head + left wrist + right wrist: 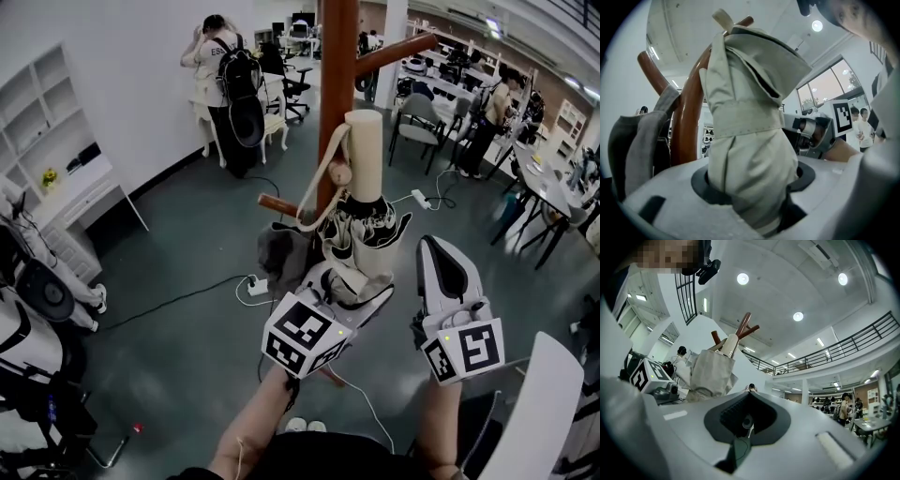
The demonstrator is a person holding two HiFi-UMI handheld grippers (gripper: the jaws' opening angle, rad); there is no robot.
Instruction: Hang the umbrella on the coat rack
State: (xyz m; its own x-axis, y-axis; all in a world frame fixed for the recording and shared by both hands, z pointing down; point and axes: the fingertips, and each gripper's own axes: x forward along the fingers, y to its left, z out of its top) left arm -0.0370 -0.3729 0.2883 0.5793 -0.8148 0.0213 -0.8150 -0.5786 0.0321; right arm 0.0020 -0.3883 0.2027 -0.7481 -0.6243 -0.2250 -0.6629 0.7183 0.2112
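Note:
A folded beige umbrella [361,230] stands upright against the brown coat rack [336,84], its thick cream handle [364,141] at the top. My left gripper [349,283] is shut on the umbrella's lower end [750,159], which fills the space between the jaws. The handle's strap loop [314,202], with a wooden bead, hangs down beside a short lower peg [278,203]; I cannot tell whether it is over the peg. My right gripper [441,272] is a little to the right of the umbrella [712,371], apart from it, jaws together [747,420] and empty.
A grey garment [277,251] hangs on the rack next to the umbrella. A power strip [255,286] and cables lie on the floor below. A white panel [539,412] is at my lower right. People, chairs and desks fill the back; white shelves [56,178] line the left wall.

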